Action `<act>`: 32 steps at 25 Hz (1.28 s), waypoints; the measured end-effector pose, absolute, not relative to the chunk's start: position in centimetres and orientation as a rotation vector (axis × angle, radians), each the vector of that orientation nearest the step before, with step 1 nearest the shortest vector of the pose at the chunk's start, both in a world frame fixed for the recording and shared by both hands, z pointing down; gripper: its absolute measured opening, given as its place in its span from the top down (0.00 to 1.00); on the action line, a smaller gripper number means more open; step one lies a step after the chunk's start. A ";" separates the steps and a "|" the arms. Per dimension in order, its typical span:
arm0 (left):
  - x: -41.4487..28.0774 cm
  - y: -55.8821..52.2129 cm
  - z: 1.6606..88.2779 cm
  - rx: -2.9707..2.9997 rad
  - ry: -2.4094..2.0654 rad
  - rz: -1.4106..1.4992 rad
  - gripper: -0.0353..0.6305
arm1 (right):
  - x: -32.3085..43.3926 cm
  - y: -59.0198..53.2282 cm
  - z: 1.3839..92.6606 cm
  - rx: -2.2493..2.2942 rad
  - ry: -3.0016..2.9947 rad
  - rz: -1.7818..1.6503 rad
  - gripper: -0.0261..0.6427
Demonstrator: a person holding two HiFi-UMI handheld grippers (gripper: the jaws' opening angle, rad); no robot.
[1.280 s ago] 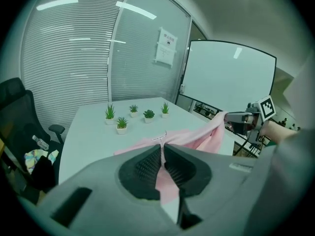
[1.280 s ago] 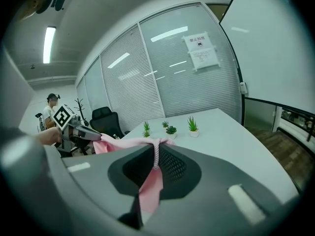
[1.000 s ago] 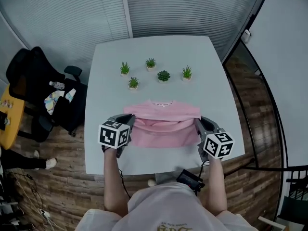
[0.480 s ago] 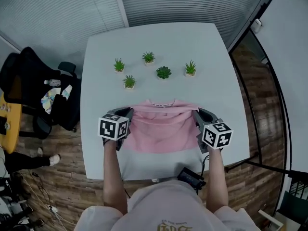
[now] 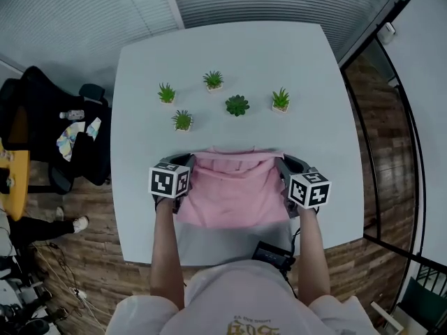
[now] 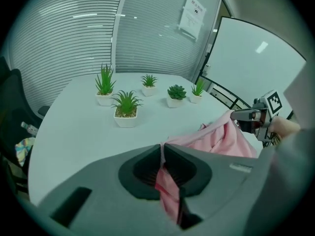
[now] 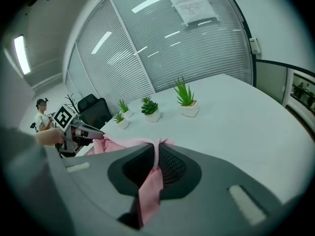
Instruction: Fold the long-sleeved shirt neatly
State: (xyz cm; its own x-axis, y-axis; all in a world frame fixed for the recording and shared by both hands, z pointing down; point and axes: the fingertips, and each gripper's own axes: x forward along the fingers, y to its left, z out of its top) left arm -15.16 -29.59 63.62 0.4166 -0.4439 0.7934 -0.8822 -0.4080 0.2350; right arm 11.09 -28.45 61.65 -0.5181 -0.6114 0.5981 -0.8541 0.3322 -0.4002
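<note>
Left gripper [image 5: 187, 163], right gripper [image 5: 285, 165]: jaws clamped on pink long-sleeved shirt [image 5: 234, 195] edge, lifted off desk [image 5: 230, 61]; sleeves hidden within folds.

From above, my left tongs [image 5: 187, 163] and right tongs [image 5: 284, 163] cover the corners of the pink shirt [image 5: 234, 194] they pinch. My forearms [image 5: 165, 250] and chest [image 5: 237, 299] hide part of the near edge of the desk [image 5: 140, 117]. The paper notice [image 7: 189, 5] on the glass wall [image 7: 147, 48] is too small to read.
</note>
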 end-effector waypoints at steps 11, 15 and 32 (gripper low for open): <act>-14.3 -32.1 64.5 2.063 -1.319 0.807 0.66 | 12.7 -30.4 64.3 1.394 -2.220 1.067 0.74; -14.2 -32.3 63.3 2.086 -1.363 0.786 0.64 | 12.8 -30.3 63.5 1.430 -2.222 1.021 0.74; -14.5 -28.0 57.7 2.155 -1.396 0.695 0.64 | 11.7 -26.4 56.7 1.538 -2.322 0.888 0.75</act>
